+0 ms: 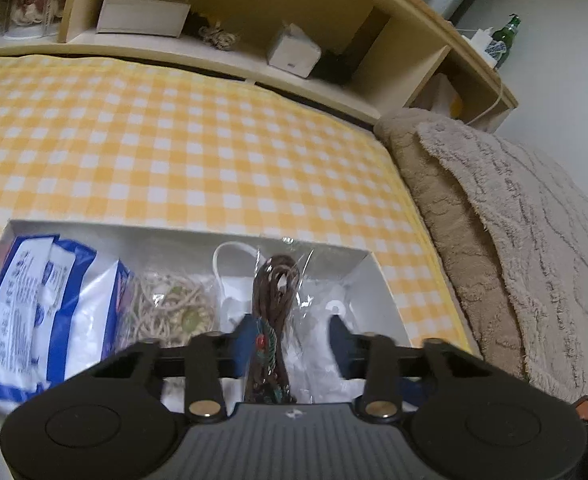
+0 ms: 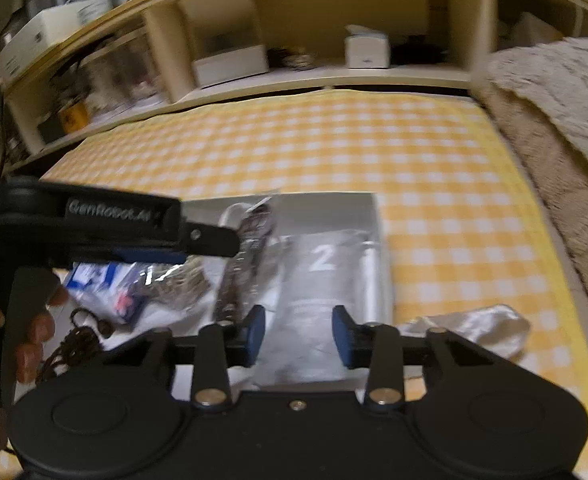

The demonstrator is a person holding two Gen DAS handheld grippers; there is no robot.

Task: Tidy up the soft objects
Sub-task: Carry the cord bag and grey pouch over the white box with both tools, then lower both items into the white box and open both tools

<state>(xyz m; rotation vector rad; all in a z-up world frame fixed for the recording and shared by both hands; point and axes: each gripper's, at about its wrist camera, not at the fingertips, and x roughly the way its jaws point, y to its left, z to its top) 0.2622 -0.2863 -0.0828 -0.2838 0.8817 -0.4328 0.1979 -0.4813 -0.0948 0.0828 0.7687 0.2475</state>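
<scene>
A white cardboard box [image 1: 368, 268] lies on the yellow checked sheet and holds several soft packets. In the left wrist view my left gripper [image 1: 294, 340] is shut on a clear packet of brown cord [image 1: 275, 288], which stands up between the pads. The right wrist view shows that same gripper [image 2: 229, 244] side-on, with the packet [image 2: 249, 236] tilted upright at its tip. My right gripper [image 2: 298, 332] sits low over the box [image 2: 382, 240], its pads pressed against the sides of a clear bag marked 2 [image 2: 322, 264]. Left of the cord are a blue-and-white packet [image 1: 45, 308] and a bag of beige cord [image 1: 169, 312].
A crumpled white wrapper [image 2: 474, 332] lies on the sheet right of the box. Loose dark cord [image 2: 77, 340] sits near a person's fingers [image 2: 33, 332]. A folded beige blanket [image 1: 514, 240] borders the right side. A headboard shelf [image 1: 233, 60] carries small boxes and a green bottle [image 1: 509, 34].
</scene>
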